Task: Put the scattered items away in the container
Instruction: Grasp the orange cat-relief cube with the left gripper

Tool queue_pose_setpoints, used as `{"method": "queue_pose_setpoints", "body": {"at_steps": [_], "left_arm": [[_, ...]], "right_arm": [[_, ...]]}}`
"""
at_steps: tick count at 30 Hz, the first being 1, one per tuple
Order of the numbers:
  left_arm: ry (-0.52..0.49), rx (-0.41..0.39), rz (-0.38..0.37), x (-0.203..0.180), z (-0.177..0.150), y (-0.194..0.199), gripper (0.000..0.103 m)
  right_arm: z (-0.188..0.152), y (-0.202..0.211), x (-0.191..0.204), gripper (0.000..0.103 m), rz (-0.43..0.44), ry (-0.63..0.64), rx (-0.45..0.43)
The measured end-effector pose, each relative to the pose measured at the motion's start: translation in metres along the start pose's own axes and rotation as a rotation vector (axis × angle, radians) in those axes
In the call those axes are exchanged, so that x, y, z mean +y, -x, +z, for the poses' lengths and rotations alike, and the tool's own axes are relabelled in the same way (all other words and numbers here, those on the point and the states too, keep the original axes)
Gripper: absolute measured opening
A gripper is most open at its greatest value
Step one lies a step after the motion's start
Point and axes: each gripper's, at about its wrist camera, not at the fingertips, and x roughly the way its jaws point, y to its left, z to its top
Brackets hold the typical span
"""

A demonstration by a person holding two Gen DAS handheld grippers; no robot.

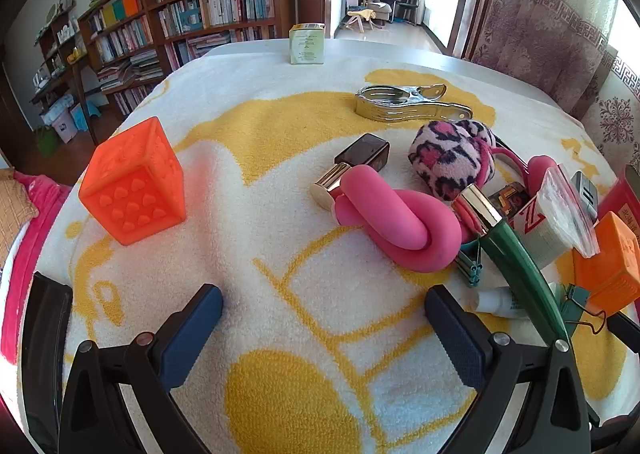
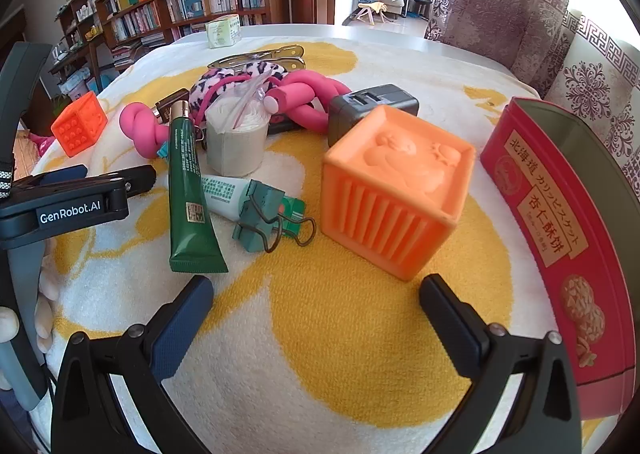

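Scattered items crowd our yellow-and-white blanket [image 2: 320,334]: a pale orange cube [image 2: 394,190], green tube [image 2: 188,190], binder clips [image 2: 264,222] and knotted pink foam [image 1: 396,222]. Our red biscuit tin [image 2: 560,238] stands open at right. Our left gripper [image 1: 324,334] and right gripper [image 2: 316,318] hang spread wide, empty.

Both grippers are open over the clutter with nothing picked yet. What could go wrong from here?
1. The green tube lies across the white tube and touches the binder clips; lifting one may drag the others.
2. The pale orange cube looks about as wide as the open right gripper, so the grip could slip.
3. The red tin stands close beside that cube; a swing may knock it.
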Motion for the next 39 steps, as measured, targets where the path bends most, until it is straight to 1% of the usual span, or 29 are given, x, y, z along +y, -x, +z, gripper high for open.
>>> {"method": "queue_pose_setpoints", "body": {"at_steps": [2,5,15,18,19,22,24,25,29,32,35,39], "left_arm": [[0.022,0.013,0.011,-0.003,0.010,0.005,0.103],[0.035,0.020,0.027,-0.005,0.014,0.005,0.103],[0.042,0.026,0.025,-0.006,0.016,0.005,0.103],[0.054,0.023,0.011,-0.003,0.016,0.006,0.103],[0.070,0.018,0.022,0.000,0.016,0.008,0.103],[0.103,-0.048,0.116,0.011,0.019,0.023,0.103],[0.110,-0.088,0.150,0.023,0.026,0.033,0.103],[0.121,-0.092,0.161,0.030,0.030,0.035,0.103],[0.206,-0.077,0.189,0.065,0.046,0.030,0.103],[0.241,-0.050,0.231,0.083,0.055,0.019,0.103],[0.255,-0.035,0.254,0.092,0.061,0.009,0.103],[0.266,-0.017,0.240,0.094,0.068,-0.005,0.103]], "right_arm": [[0.000,0.000,0.001,0.103,-0.001,0.000,0.000],[0.000,-0.001,0.001,0.103,-0.001,0.001,0.001],[0.000,-0.001,0.002,0.103,0.001,-0.001,0.001],[0.000,-0.001,0.002,0.103,0.001,-0.001,0.000],[0.001,-0.001,0.002,0.103,0.002,-0.001,0.001],[0.001,-0.001,0.002,0.103,0.005,-0.003,0.001],[0.000,0.000,0.001,0.103,0.007,-0.005,0.000],[0.000,0.000,0.001,0.103,0.007,-0.005,0.000],[0.000,0.000,0.001,0.103,0.009,-0.007,0.000],[0.000,0.001,0.001,0.103,0.010,-0.007,0.000],[0.000,0.001,0.000,0.103,0.011,-0.008,0.000],[0.000,0.001,0.000,0.103,0.010,-0.008,0.000]]}}
